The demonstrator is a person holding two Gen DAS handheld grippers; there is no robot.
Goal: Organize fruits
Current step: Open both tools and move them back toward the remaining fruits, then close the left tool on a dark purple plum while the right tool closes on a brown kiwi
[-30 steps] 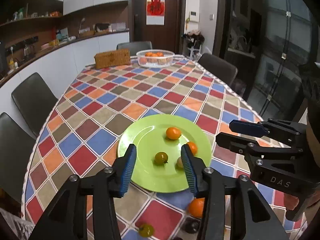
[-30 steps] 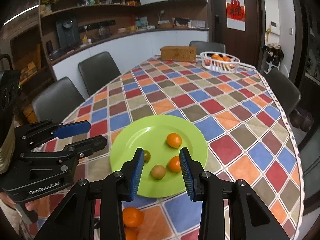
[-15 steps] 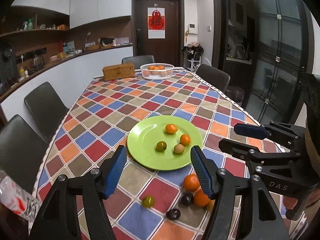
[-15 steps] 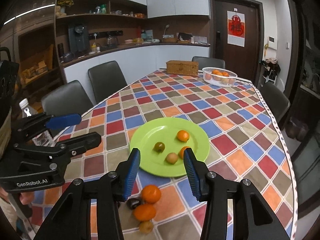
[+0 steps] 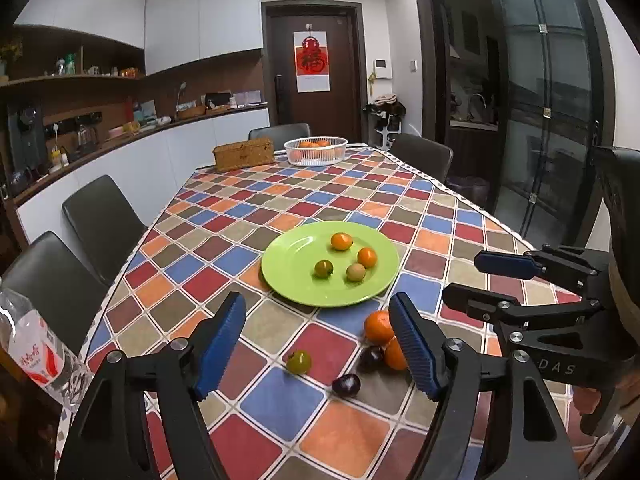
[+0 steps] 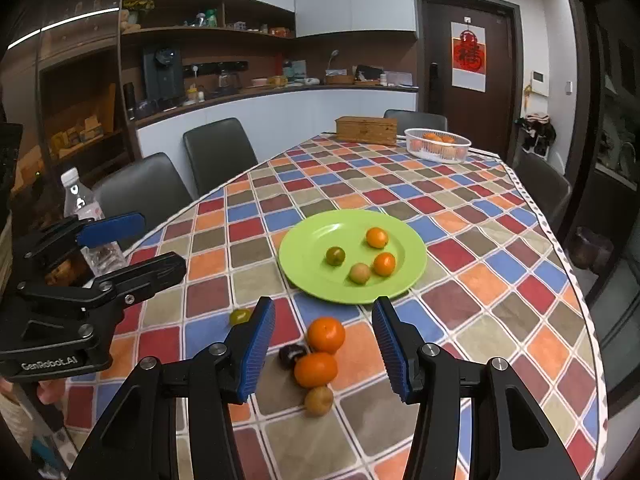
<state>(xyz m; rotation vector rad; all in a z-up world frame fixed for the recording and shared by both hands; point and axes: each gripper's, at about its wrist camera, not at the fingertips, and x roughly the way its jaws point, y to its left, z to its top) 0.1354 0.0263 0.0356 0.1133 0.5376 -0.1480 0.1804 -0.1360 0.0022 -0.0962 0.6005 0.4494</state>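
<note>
Both grippers have pulled back from the green plate (image 6: 408, 276), bringing loose fruit on the checkered tablecloth (image 5: 280, 196) into view. Left gripper (image 5: 316, 344) and right gripper (image 6: 323, 350) hang wide and empty, the right over two oranges (image 6: 326, 335), a dark plum (image 6: 292, 354) and a brownish fruit (image 6: 319, 401); a green fruit (image 5: 299, 362) lies apart. Four small fruits sit on the plate, and a white basket (image 5: 315, 151) of oranges stands at the far end beside a wicker box (image 5: 243, 155).

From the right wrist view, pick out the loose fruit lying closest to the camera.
The small tan-brown fruit, lowest in the cluster on the tablecloth. It touches the nearer of the two oranges; the dark plum and green fruit lie farther off.
</note>
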